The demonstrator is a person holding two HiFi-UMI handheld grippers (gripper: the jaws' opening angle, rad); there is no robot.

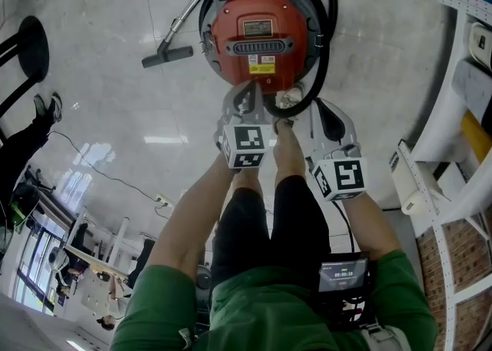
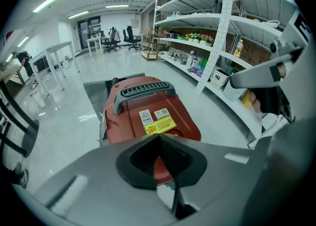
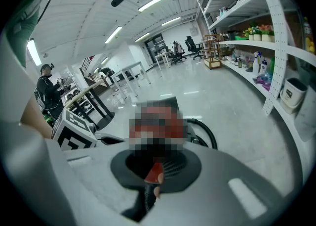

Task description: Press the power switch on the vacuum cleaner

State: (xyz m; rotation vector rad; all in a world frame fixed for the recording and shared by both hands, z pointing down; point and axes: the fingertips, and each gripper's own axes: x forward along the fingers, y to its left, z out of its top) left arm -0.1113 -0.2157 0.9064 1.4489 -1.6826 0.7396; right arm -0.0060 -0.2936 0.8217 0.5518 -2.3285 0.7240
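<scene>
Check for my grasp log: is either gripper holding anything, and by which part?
Nothing is held: the left gripper and right gripper both have jaws together, empty, near the red vacuum cleaner.

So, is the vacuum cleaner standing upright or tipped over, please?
Upright: the vacuum cleaner sits on its base on the floor, carry handle on top.

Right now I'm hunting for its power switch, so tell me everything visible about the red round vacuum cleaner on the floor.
The red, domed, plastic-looking vacuum cleaner stands on the glossy pale floor. A grey slotted handle crosses its top, with white and yellow labels beside it. A black hose loops round its side; a dark nozzle lies alongside. The left gripper, jaws together, reaches its near edge; contact is unclear.
</scene>
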